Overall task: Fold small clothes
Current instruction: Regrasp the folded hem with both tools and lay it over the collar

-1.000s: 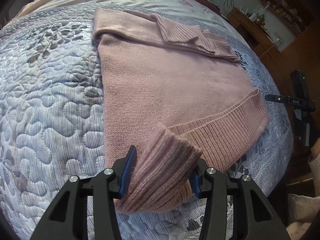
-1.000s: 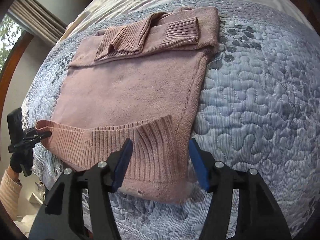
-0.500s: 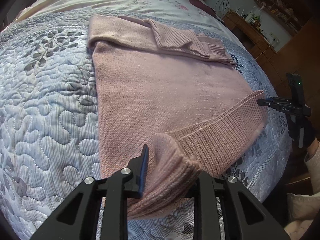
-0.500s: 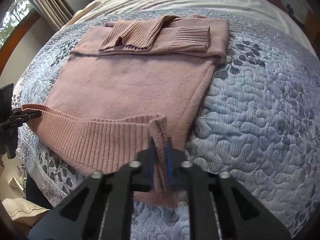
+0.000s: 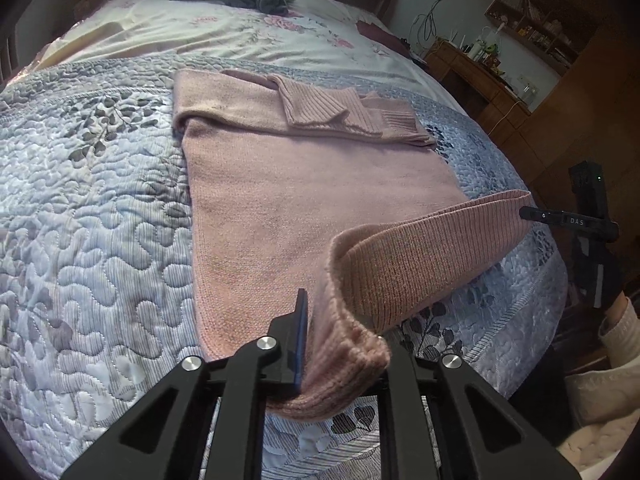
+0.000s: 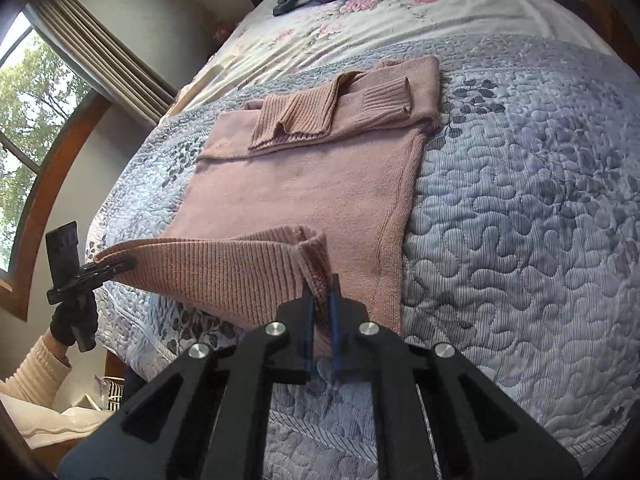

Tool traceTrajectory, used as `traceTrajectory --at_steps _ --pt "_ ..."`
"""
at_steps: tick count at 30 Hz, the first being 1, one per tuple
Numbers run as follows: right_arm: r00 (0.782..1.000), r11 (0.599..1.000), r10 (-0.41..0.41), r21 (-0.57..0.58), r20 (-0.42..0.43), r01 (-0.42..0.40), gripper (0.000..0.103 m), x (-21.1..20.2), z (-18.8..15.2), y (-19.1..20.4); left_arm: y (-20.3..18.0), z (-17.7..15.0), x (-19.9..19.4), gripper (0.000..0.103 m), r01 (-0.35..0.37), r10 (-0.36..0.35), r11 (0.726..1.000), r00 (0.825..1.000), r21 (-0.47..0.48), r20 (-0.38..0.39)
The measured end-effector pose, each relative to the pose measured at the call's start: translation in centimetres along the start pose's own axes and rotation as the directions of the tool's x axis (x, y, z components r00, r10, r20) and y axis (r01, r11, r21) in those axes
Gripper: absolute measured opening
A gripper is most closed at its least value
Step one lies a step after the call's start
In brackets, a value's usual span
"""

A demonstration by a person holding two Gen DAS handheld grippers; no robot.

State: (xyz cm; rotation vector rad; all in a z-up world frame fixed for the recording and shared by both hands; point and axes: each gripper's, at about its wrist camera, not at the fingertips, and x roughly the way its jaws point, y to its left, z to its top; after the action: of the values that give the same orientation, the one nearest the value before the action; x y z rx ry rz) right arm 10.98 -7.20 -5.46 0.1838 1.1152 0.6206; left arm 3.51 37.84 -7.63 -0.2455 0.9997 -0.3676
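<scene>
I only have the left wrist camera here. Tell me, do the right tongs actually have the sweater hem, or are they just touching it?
Observer: They have it. The right tongs are shut on the ribbed hem, its corner pinched between both blue pads.
Operator: How does the sweater's right edge lie?
Observer: The sweater has its right side seam flat on the quilt, with plenty of quilt beyond.
Operator: What's behind my left tongs?
Observer: Behind the left tongs there is a window with a drawn-back curtain.
</scene>
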Motion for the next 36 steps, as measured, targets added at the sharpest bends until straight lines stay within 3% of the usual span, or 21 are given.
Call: traceTrajectory --at_steps 5,10,16,21,25,29,34,36 --pt "0.998 0.999 0.039 0.010 0.054 -0.040 0.005 -1.9 4.3 0.3 0.1 5.7 -1.3 0.009 0.025 -0.021 0.999 0.995 -0.033 0.102" --pt "0.994 1.000 0.009 -0.026 0.105 -0.007 0.005 -2.0 10.6 1.0 0.9 13.2 -0.7 0.009 0.029 -0.019 0.998 0.981 -0.050 0.191" --pt "0.988 0.998 -0.060 0.003 0.142 0.060 0.005 0.8 18.4 -0.4 4.0 21.1 2.9 0.009 -0.007 0.030 0.995 0.973 -0.098 0.229" --pt "0.986 0.993 -0.112 0.060 0.127 0.105 0.005 5.5 23.9 -3.3 7.0 25.8 7.9 0.008 -0.085 0.110 0.988 0.973 -0.127 0.204" --pt "0.986 0.984 -0.146 0.118 0.079 0.136 0.005 10.7 26.1 -6.3 9.4 27.6 12.8 0.008 -0.155 0.174 0.978 0.976 -0.140 0.132" --pt "0.983 0.972 -0.180 0.160 0.021 0.174 0.005 15.2 26.2 -8.7 11.7 27.4 16.6 0.008 -0.204 0.218 0.965 0.973 -0.167 0.074" --pt "0.980 0.963 -0.200 0.186 0.001 0.196 0.006 17.4 26.0 -10.5 13.8 27.3 18.5 0.010 -0.210 0.228 0.953 0.972 -0.220 0.056" --pt "0.978 0.960 -0.207 0.190 -0.008 0.204 0.009 17.5 25.8 -10.9 14.3 27.6 18.4 0.016 -0.229 0.250 0.944 0.966 -0.235 0.062"
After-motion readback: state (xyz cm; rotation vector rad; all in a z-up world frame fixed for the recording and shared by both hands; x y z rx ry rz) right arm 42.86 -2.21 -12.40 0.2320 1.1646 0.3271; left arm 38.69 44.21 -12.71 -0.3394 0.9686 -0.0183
